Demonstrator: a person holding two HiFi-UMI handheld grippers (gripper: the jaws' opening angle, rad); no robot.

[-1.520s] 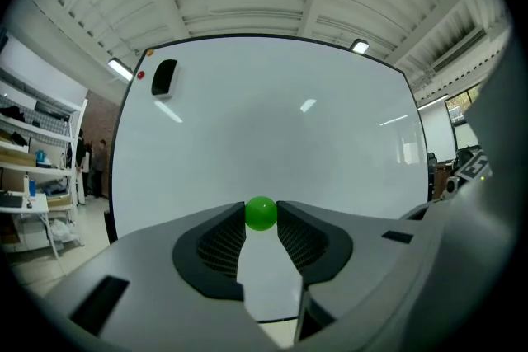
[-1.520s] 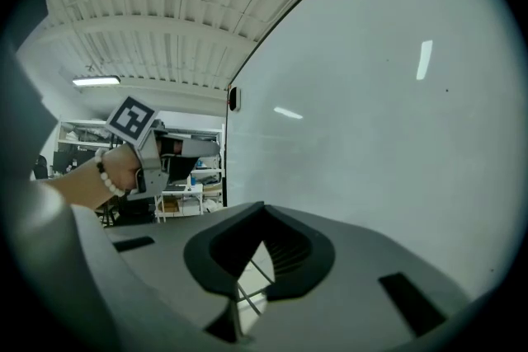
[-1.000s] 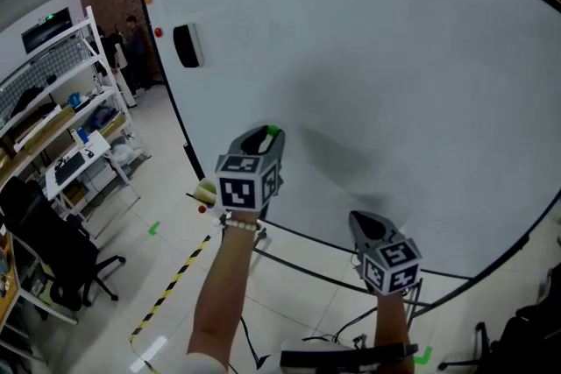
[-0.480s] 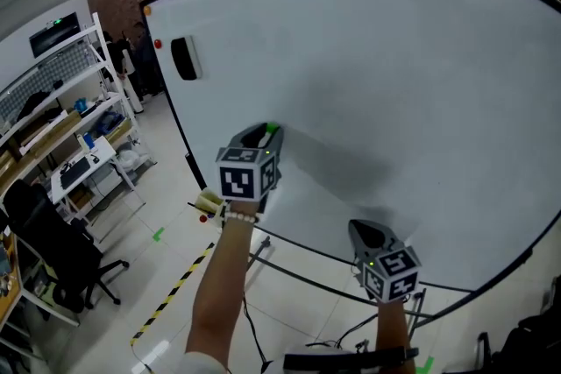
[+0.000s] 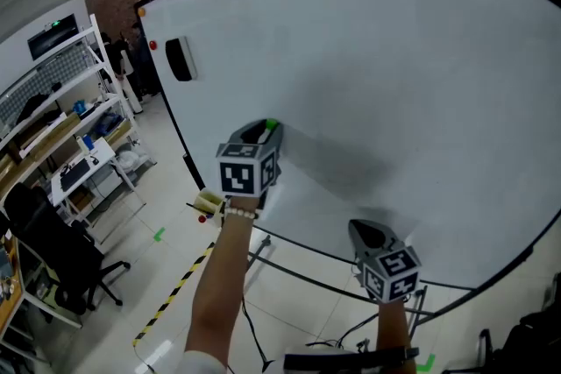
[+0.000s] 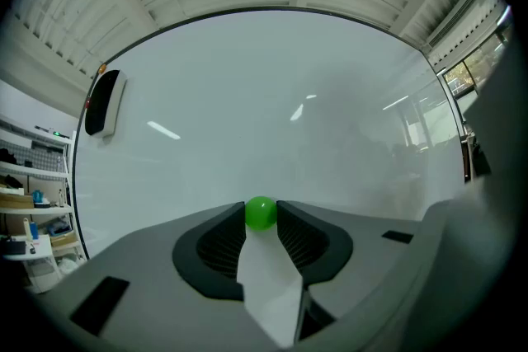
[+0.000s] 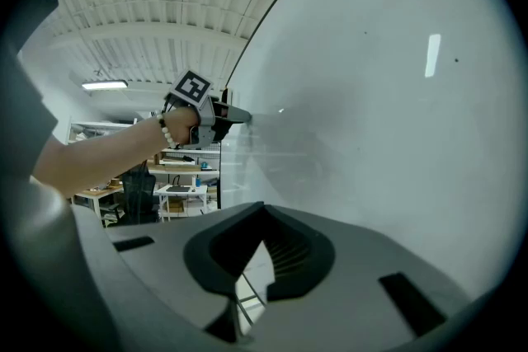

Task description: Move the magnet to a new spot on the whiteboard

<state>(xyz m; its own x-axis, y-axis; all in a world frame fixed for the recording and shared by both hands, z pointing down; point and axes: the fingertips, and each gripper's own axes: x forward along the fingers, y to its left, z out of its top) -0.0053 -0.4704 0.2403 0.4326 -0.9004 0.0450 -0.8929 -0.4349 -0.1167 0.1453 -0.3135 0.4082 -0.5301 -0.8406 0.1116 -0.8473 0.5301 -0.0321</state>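
A small green ball magnet (image 6: 261,213) sits pinched between the dark pads of my left gripper (image 6: 261,208). In the head view that gripper (image 5: 268,130) points level at the lower left part of the whiteboard (image 5: 394,57), with the magnet (image 5: 272,125) at its tip close to the surface. Whether the magnet touches the board I cannot tell. My right gripper (image 5: 362,229) hangs lower and to the right, near the board's bottom edge, with its jaws together and nothing in them. In the right gripper view the left gripper (image 7: 223,115) shows with its tip at the board.
A black eraser (image 5: 179,59) and a small red magnet (image 5: 152,45) cling to the board's upper left corner. Shelves and desks (image 5: 61,136) and a black office chair (image 5: 53,250) stand to the left. Yellow-black tape (image 5: 171,285) runs across the floor.
My left gripper has shifted a little along the board with the green magnet still in its jaws. The right gripper has stayed where it was.
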